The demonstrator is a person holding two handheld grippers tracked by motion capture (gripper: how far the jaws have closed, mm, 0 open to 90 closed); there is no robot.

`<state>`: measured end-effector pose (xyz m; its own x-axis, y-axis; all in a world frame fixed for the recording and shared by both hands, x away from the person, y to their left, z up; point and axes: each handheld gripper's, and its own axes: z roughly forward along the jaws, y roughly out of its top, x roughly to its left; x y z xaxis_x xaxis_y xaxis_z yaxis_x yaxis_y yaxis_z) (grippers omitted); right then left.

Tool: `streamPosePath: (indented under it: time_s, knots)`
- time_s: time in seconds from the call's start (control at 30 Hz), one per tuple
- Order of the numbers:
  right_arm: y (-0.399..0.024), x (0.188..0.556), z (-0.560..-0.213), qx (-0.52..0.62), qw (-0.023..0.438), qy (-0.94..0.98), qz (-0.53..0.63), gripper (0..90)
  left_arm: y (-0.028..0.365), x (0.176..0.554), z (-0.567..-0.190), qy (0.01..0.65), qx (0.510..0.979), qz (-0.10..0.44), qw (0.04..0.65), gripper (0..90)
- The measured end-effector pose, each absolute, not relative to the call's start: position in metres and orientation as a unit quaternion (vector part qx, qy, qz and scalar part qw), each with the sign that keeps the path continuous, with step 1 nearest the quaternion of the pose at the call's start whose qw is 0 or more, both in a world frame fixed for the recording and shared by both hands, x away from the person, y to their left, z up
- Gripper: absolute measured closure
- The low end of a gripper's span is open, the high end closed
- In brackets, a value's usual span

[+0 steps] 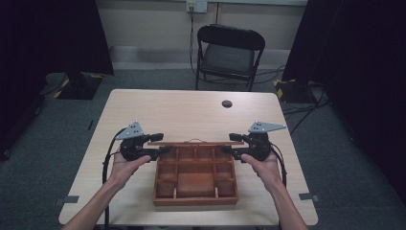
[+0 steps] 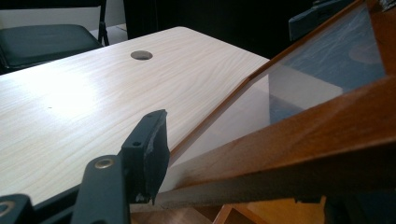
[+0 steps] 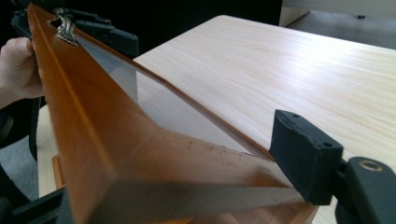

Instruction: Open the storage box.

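Box (image 1: 195,184): sitting on the table (image 1: 191,112), compartments showing.
Lid (image 1: 191,143): standing raised at the far edge.
Left gripper (image 1: 155,145): clamping the lid's left end.
Right gripper (image 1: 233,144): gripping its right end.
Left to do: judging by this, swinging the lid fully open or shut.

Both forearms reach forward, left gripper (image 1: 154,145) and right gripper (image 1: 233,144) facing inward, fingers closed in grip.

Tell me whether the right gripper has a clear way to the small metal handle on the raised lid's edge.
Probably yes. The metal handle sits midway along the lid, whose end lies between the right gripper jaws. Nothing seems to block a slide along that edge, though it would have to leave its corner.
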<state>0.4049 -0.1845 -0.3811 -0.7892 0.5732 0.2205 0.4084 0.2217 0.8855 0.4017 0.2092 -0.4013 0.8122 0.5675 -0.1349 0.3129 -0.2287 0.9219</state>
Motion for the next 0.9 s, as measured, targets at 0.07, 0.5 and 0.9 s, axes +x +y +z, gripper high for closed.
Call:
streamPosePath:
  time_s: [0.07,0.5,0.9]
  knots:
    - [-0.184,0.406,-0.381,0.317,0.077,0.775,0.542,33.8,0.209,0.403,-0.401,0.289,0.772,0.112,0.555,38.7]
    - [-0.184,0.419,-0.381,0.324,0.071,0.772,0.543,36.8,0.211,0.412,-0.405,0.302,0.768,0.115,0.553,40.9]
    - [-0.184,0.429,-0.386,0.337,0.075,0.763,0.547,37.4,0.213,0.422,-0.412,0.316,0.773,0.116,0.538,46.1]
